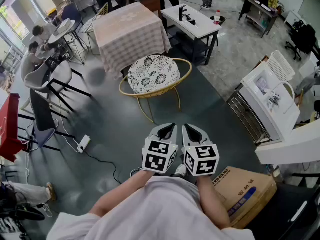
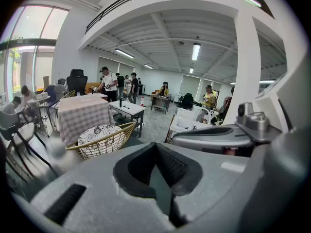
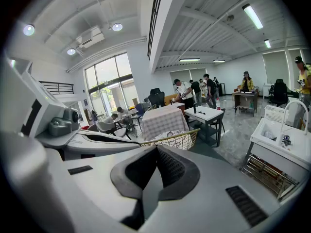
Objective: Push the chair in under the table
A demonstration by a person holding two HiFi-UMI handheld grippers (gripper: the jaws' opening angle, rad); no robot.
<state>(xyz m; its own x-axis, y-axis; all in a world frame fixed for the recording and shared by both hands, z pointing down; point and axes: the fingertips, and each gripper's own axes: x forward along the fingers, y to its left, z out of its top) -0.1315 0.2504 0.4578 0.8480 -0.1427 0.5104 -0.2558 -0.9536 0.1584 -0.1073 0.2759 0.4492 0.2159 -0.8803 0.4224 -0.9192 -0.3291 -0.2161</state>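
A round chair (image 1: pixel 153 74) with a gold wire frame and a black-and-white patterned cushion stands on the dark floor, just in front of a table (image 1: pixel 131 34) covered by a checked cloth. My left gripper (image 1: pixel 167 129) and right gripper (image 1: pixel 192 131) are side by side near my body, a short way from the chair and touching nothing. Both are shut with nothing between the jaws. In the left gripper view the chair (image 2: pixel 102 140) and table (image 2: pixel 82 115) lie ahead to the left of the gripper (image 2: pixel 157 147). In the right gripper view the chair (image 3: pixel 177 139) shows just above the gripper (image 3: pixel 156 150).
A white desk (image 1: pixel 192 21) stands right of the table. A white cart (image 1: pixel 270 99) and a cardboard box (image 1: pixel 245 189) are at my right. Grey chairs (image 1: pixel 50 84) and a power strip with cable (image 1: pixel 83 143) are at the left. Several people stand at the back.
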